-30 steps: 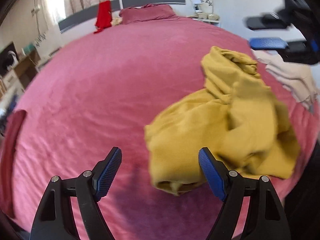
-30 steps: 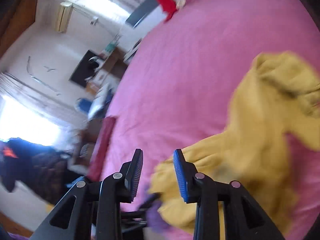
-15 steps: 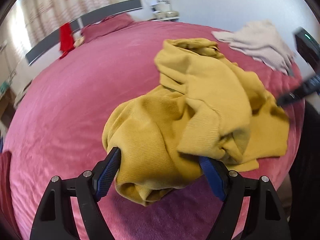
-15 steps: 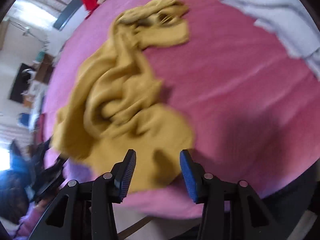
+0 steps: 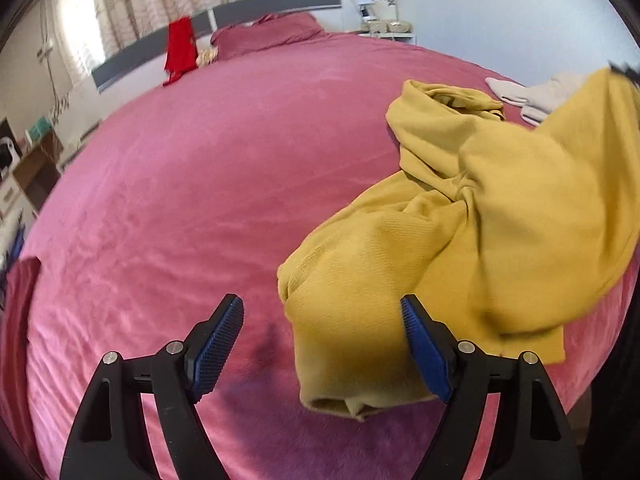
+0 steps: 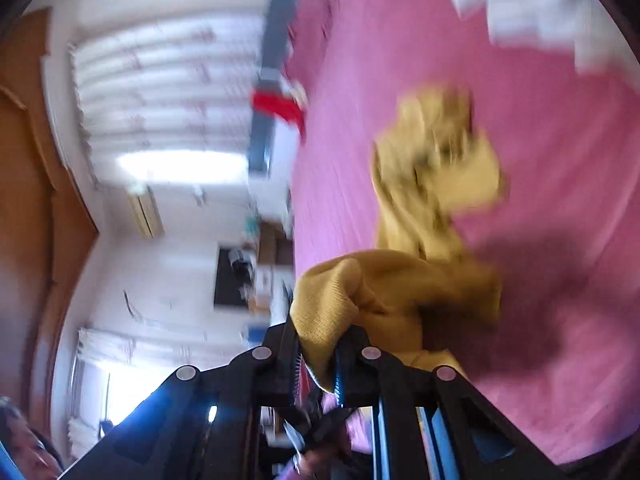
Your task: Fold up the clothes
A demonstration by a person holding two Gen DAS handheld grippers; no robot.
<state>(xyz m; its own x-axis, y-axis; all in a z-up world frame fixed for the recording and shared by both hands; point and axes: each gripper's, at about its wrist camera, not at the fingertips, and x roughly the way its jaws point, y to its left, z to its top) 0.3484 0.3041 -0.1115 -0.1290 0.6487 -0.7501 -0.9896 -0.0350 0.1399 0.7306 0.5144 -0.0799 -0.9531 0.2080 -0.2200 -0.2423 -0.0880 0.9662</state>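
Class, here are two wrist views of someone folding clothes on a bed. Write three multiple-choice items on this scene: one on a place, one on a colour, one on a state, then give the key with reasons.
1. Where is the red garment?
A. at the far end of the bed, by the headboard
B. between the fingers of the left hand-held gripper
C. on top of the yellow sweater

2. What colour is the bed cover?
A. grey
B. pink
C. green

3. What state is the right hand-held gripper in?
A. wide open over bare cover
B. out of view
C. shut on yellow fabric

Key: 1 A, the red garment hangs by the headboard. 2 B, the bed cover is pink throughout. 3 C, the right hand-held gripper pinches a fold of the yellow sweater, while the left hand-held gripper is open.
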